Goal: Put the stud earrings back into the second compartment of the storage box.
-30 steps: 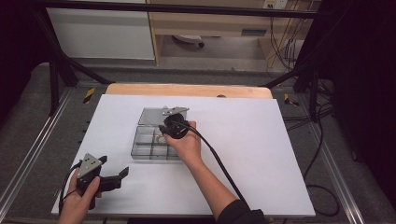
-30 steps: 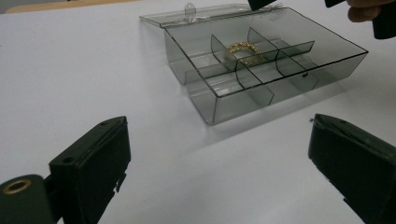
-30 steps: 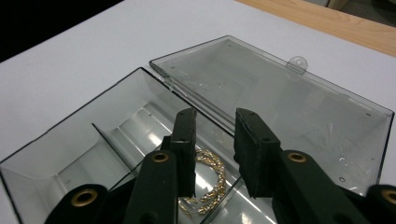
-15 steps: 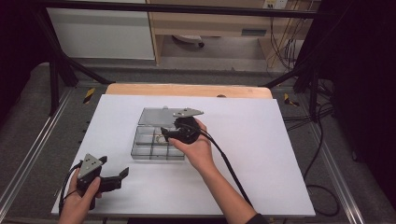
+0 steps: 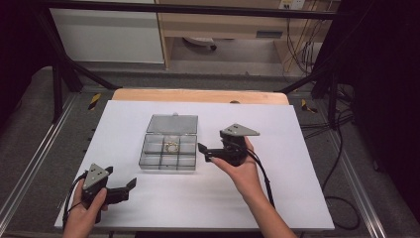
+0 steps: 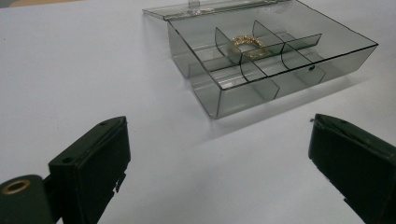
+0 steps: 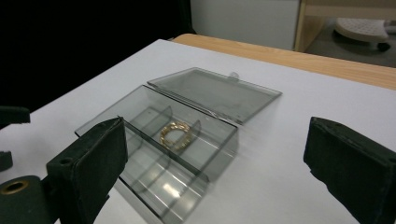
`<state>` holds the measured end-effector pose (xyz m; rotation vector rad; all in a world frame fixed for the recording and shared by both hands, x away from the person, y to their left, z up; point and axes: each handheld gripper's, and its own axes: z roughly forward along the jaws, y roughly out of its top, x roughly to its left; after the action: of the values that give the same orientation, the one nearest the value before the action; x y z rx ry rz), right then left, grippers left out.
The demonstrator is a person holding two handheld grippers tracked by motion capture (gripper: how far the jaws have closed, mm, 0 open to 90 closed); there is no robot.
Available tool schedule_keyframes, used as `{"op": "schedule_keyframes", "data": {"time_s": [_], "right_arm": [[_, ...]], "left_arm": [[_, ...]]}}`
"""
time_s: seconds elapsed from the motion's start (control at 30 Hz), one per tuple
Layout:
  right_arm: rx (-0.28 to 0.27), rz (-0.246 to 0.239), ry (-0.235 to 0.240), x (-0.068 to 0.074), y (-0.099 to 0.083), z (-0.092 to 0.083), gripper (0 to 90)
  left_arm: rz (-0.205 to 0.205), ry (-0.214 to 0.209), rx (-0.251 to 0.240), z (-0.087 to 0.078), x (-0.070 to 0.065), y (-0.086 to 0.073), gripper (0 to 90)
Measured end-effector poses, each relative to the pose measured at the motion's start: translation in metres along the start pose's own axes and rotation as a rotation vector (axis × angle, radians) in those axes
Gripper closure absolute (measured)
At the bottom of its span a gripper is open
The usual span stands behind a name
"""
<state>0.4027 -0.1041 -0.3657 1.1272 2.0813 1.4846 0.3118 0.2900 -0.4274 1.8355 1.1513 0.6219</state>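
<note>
Lying in the middle back compartment of the clear box (image 5: 168, 148), the gold ring (image 5: 171, 147) rests under an opened lid (image 5: 173, 124). Just right of the box, the right gripper (image 5: 204, 152) has just been opening its jaws, nothing between them. Well apart near the white table's (image 5: 297, 188) front-left corner, the left gripper (image 5: 130, 186) also stands open and empty.

Three cameras, one shared box

The high view looked forward and down over the whole table (image 5: 148, 208). Both gripper views sat low and close, facing the clear compartment box (image 5: 168, 148) (image 6: 275, 70) (image 7: 154, 154) from opposite sides.
</note>
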Motion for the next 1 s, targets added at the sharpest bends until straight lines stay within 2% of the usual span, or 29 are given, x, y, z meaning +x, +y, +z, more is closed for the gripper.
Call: {"op": "schedule_keyframes", "data": {"time_s": [0.13,0.2,0.33,0.43,0.67,1.0], "right_arm": [[-0.009,-0.001,-0.036,-0.014,-0.012,-0.023,6.0],[-0.008,0.004,-0.039,-0.020,-0.020,-0.035,5.5],[-0.004,0.007,-0.082,-0.034,-0.031,-0.055,5.0],[-0.004,-0.010,-0.103,-0.041,-0.035,-0.068,4.7],[-0.018,-0.002,-0.103,-0.049,-0.046,-0.097,4.0],[-0.082,0.040,-0.150,-0.071,-0.062,-0.137,5.6]], "left_arm": [[-0.001,0.006,0.001,0.000,0.001,-0.001,6.0],[-0.004,0.004,0.001,0.000,0.001,-0.001,6.0],[0.000,0.003,0.004,0.000,0.000,0.000,6.1],[-0.003,0.003,-0.002,-0.001,0.000,0.000,6.0],[-0.003,0.001,-0.005,-0.001,-0.001,0.000,6.0],[0.000,0.005,-0.013,-0.001,-0.001,0.001,6.0]]}}
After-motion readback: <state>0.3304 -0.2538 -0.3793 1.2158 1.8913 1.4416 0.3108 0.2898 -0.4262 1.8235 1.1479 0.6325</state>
